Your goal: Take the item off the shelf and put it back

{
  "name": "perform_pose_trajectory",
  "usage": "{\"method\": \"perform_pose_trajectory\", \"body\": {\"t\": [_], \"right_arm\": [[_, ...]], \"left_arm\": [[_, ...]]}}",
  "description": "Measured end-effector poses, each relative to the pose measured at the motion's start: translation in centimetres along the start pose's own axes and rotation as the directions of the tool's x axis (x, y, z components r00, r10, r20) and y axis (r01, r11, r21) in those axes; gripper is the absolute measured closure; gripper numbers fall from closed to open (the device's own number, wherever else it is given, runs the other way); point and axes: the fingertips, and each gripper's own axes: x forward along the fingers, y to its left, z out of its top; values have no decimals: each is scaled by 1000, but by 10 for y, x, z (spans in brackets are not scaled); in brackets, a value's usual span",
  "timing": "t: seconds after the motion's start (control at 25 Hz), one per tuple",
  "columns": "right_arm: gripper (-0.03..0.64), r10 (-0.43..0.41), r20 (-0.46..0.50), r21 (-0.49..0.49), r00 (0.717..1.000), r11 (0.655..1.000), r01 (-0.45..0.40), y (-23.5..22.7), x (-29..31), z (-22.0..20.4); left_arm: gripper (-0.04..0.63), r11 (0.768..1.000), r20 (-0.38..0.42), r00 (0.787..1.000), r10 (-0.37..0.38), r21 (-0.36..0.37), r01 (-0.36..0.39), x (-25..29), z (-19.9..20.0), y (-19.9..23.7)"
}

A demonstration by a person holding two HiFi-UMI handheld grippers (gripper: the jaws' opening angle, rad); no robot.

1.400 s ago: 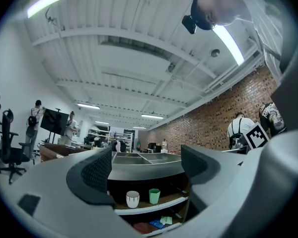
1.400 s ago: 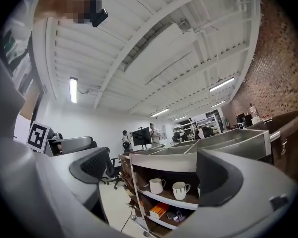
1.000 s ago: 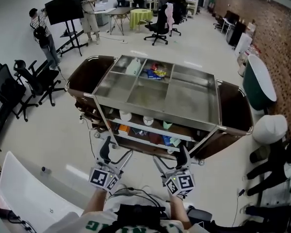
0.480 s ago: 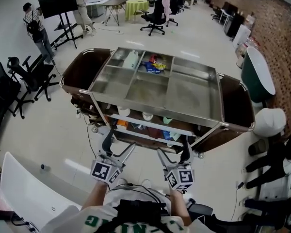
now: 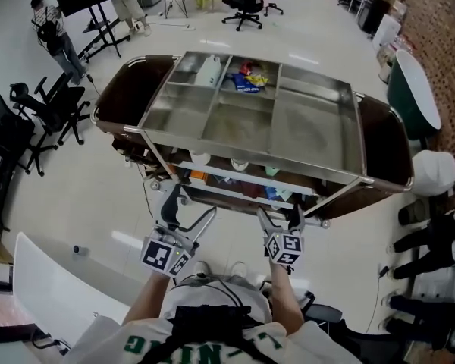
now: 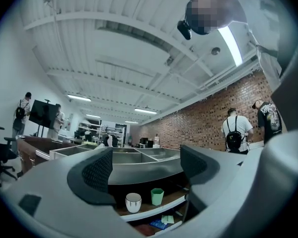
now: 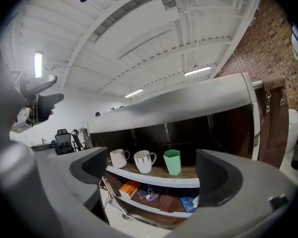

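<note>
A steel cart (image 5: 318,120) stands before me with open shelves under its top tray. On the upper shelf (image 7: 154,178) sit two white mugs (image 7: 118,157) (image 7: 143,161) and a green cup (image 7: 172,162). In the head view these show as small spots, a mug (image 5: 199,158) and the green cup (image 5: 271,171). The left gripper view shows a white mug (image 6: 133,202) and the green cup (image 6: 157,196). My left gripper (image 5: 188,211) and right gripper (image 5: 280,217) are both open and empty, a short way off the shelf front.
The lower shelf holds an orange box (image 7: 129,188) and a blue packet (image 7: 187,203). In the top tray lie a bottle (image 5: 208,70) and snack packets (image 5: 249,78). Brown bags (image 5: 125,105) hang at the cart's ends. Office chairs (image 5: 30,120) stand left, a white board (image 5: 53,294) near left.
The cart has come nearer in the head view. Both grippers have moved forward toward the shelf front, the right one more; both stay open.
</note>
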Motion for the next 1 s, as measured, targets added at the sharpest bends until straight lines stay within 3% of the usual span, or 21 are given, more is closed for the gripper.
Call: {"method": "perform_pose_trajectory", "body": {"t": [0.28, 0.52, 0.56, 0.84, 0.96, 1.0], "right_arm": [[46, -17, -173, -87, 985, 996, 2, -42, 95, -59], [52, -45, -256, 20, 966, 998, 52, -70, 157, -92], [96, -52, -259, 24, 965, 998, 61, -74, 164, -93], [193, -82, -278, -18, 957, 997, 80, -86, 198, -96], [325, -91, -249, -1, 964, 996, 93, -89, 200, -82], [328, -93, -250, -7, 964, 996, 94, -88, 199, -81]], "left_arm": [[181, 998, -61, 997, 52, -35, -54, -12, -6, 12], [183, 990, -114, 985, 126, -41, -132, -27, -6, 23], [183, 988, -122, 982, 144, -34, -149, -32, -10, 27], [183, 971, -144, 960, 238, 8, -239, -61, -26, 53], [183, 968, -144, 958, 247, -4, -250, -63, -27, 58], [183, 969, -144, 959, 243, -3, -246, -62, -27, 58]]}}
